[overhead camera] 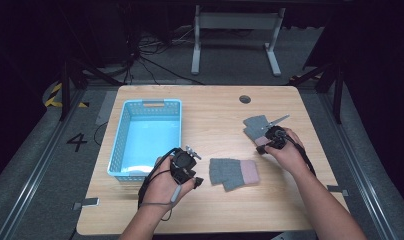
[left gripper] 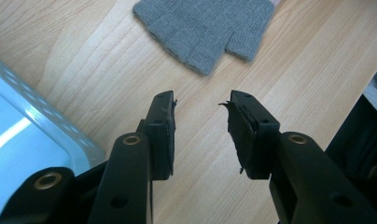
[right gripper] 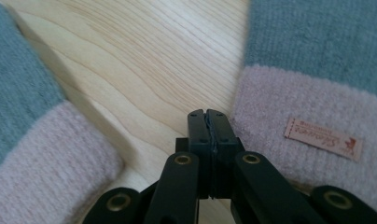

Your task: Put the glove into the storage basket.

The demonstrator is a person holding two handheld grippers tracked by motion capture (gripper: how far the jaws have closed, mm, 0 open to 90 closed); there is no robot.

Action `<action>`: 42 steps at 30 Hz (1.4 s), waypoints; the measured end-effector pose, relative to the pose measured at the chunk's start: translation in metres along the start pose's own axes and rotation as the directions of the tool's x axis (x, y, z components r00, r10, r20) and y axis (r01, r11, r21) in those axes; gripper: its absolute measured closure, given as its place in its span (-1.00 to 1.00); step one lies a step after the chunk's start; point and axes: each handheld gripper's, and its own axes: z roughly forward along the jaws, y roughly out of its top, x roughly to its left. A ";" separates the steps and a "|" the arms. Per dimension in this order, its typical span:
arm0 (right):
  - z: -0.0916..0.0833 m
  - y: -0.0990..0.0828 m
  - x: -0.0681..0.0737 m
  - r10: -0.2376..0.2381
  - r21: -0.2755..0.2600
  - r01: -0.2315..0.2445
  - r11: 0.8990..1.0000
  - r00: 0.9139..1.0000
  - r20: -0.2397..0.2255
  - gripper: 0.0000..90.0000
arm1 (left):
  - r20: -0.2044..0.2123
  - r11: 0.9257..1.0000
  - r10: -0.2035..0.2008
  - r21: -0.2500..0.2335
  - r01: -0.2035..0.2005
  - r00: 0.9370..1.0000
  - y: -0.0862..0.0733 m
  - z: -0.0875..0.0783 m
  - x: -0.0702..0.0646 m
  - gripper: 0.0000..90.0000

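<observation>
Two grey knitted gloves with pink cuffs lie on the wooden table (overhead camera: 210, 115). One glove (overhead camera: 234, 172) lies flat near the middle front; the left gripper view shows its grey finger end (left gripper: 205, 28) ahead of the jaws. My left gripper (overhead camera: 196, 170) (left gripper: 200, 130) stands open just left of it, with bare wood between the pads. The other glove (overhead camera: 256, 127) lies farther right. My right gripper (overhead camera: 263, 148) (right gripper: 207, 116) is shut on nothing, low over the wood between one pink cuff (right gripper: 42, 158) and a labelled cuff (right gripper: 308, 121).
A light blue plastic basket (overhead camera: 119, 145) stands at the table's left, its corner (left gripper: 46, 116) close beside my left gripper. A round cable hole (overhead camera: 245, 99) sits near the far edge. Beyond the table stands a white table frame (overhead camera: 235, 30) on a dark floor.
</observation>
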 end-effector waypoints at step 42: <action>-0.053 -0.007 -0.018 0.070 -0.097 -0.064 0.993 0.996 0.059 0.81 | 0.023 0.999 0.028 -0.021 -0.028 0.999 0.015 -0.003 0.001 0.33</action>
